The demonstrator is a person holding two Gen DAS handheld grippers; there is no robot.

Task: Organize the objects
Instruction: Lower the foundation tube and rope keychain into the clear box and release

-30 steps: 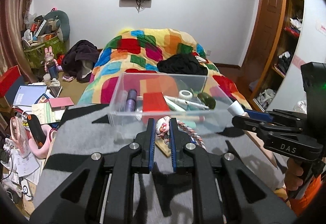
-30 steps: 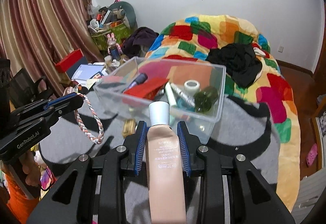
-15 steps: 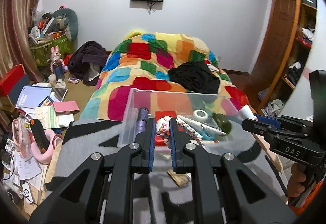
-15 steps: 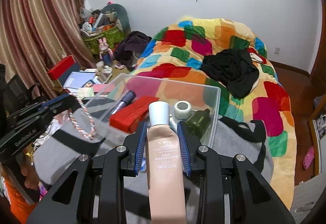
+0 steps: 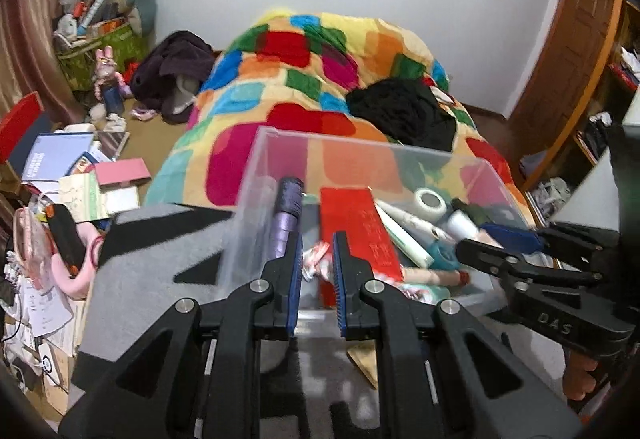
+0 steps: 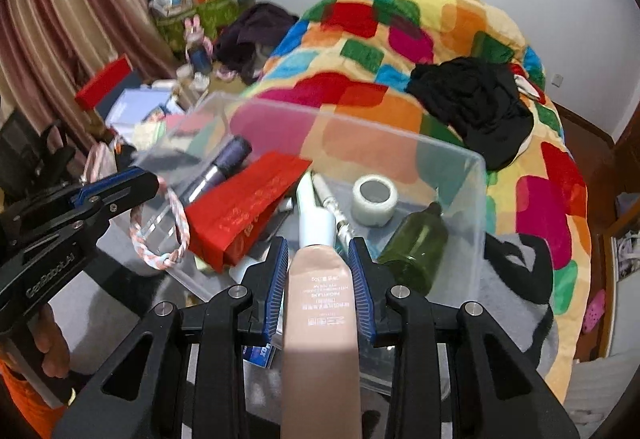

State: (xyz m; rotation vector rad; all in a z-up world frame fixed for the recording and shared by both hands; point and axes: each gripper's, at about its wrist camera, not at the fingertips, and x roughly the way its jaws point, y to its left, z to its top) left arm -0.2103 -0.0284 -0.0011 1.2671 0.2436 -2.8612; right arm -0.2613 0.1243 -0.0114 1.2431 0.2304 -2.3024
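Note:
A clear plastic bin (image 5: 280, 137) (image 6: 476, 167) sits on a grey and black blanket (image 5: 160, 251). It holds a red packet (image 5: 360, 223) (image 6: 244, 207), a purple tube (image 5: 286, 211), a tape roll (image 6: 374, 199), a green bottle (image 6: 416, 247) and white tubes. My left gripper (image 5: 316, 259) is shut on a small pink-and-white charm with a braided rope loop (image 6: 176, 231), held over the bin's near left part. My right gripper (image 6: 318, 263) is shut on a beige cream tube (image 6: 320, 303) with a white cap, above the bin's near edge.
A bed with a colourful patchwork quilt (image 5: 320, 79) and black clothes (image 5: 404, 111) lies behind the bin. Books, papers and boxes (image 5: 80, 175) crowd the floor at left. A small brown flat piece (image 5: 364, 359) lies on the blanket near me. A wooden shelf (image 5: 592, 79) stands right.
Both grippers have moved forward and tilted down over the bin. The charm with its rope and the cream tube went with them, from in front of the bin to above its contents.

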